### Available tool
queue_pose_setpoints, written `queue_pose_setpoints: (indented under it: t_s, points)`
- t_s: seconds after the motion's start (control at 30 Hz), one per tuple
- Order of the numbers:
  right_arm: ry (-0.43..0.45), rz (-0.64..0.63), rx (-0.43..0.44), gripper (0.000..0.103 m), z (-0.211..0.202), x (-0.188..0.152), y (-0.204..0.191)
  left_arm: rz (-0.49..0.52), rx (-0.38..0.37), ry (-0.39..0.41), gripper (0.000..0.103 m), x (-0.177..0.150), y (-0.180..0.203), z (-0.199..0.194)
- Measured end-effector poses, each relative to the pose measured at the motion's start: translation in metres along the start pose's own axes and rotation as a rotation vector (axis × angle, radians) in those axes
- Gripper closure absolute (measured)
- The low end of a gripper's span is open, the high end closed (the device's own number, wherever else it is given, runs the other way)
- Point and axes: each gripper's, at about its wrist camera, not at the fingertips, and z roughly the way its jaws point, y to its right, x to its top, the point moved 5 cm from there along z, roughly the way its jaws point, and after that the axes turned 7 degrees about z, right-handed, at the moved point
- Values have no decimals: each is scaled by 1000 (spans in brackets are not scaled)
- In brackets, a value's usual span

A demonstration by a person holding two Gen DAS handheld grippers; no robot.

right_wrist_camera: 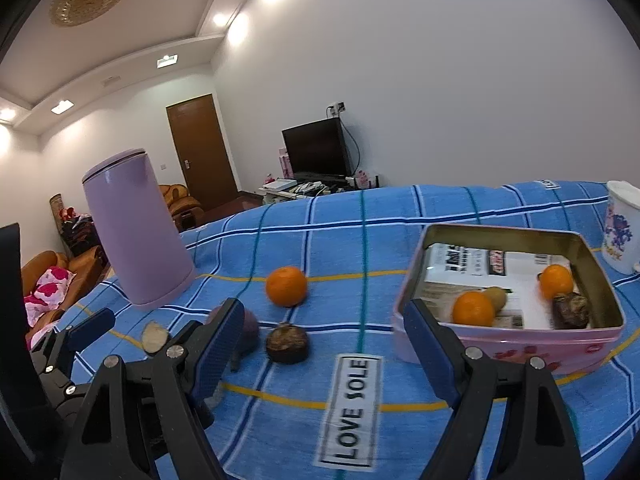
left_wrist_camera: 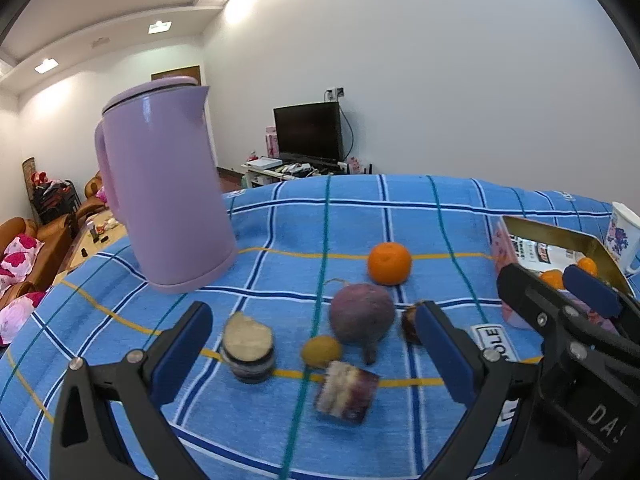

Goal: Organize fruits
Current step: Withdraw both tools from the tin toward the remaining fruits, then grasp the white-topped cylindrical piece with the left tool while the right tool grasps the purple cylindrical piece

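My left gripper [left_wrist_camera: 316, 356] is open and empty, hovering above loose items on the blue checked cloth: a purple round fruit [left_wrist_camera: 362, 314], a small yellow fruit [left_wrist_camera: 321, 351], an orange [left_wrist_camera: 389, 263] and a dark brown fruit [left_wrist_camera: 410, 324]. My right gripper [right_wrist_camera: 324, 344] is open and empty, just left of a pink tin box [right_wrist_camera: 516, 340] that holds two oranges [right_wrist_camera: 473, 309] [right_wrist_camera: 556, 281], a yellowish fruit [right_wrist_camera: 495, 297] and a dark fruit [right_wrist_camera: 570, 310]. The loose orange [right_wrist_camera: 286, 286] and dark fruit [right_wrist_camera: 287, 343] lie beyond its fingers.
A tall lilac jug [left_wrist_camera: 168, 192] stands at the back left. A small lidded jar [left_wrist_camera: 248, 348] and a layered cake piece [left_wrist_camera: 347, 392] lie near the left gripper. A white flowered mug [right_wrist_camera: 622, 228] stands right of the tin. A "LOVE SOLE" label [right_wrist_camera: 352, 408] is on the cloth.
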Motion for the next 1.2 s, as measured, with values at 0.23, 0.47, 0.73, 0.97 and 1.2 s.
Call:
queue_pose_setpoints:
  t_s: [0.23,0.47,0.73,0.97,1.2]
  points:
    - [-18,5,27,20,8,-5,-17,-10,29,-16,0,-3,-20,8]
    - [-59,20,30,20,12,-8,-17,-5,36,-47,0,-7,-52,22]
    - [-246,-43,121,20,29,-31,-40,-177,93,-113,0,-21,-126,44]
    - [-388,-164,167,24,53,-55,-84,-195,72,-124,0,-24,-130,49]
    - [-495,-208,159,44,75,-69,-103,-89,-47,-87,0,-16,-99,42]
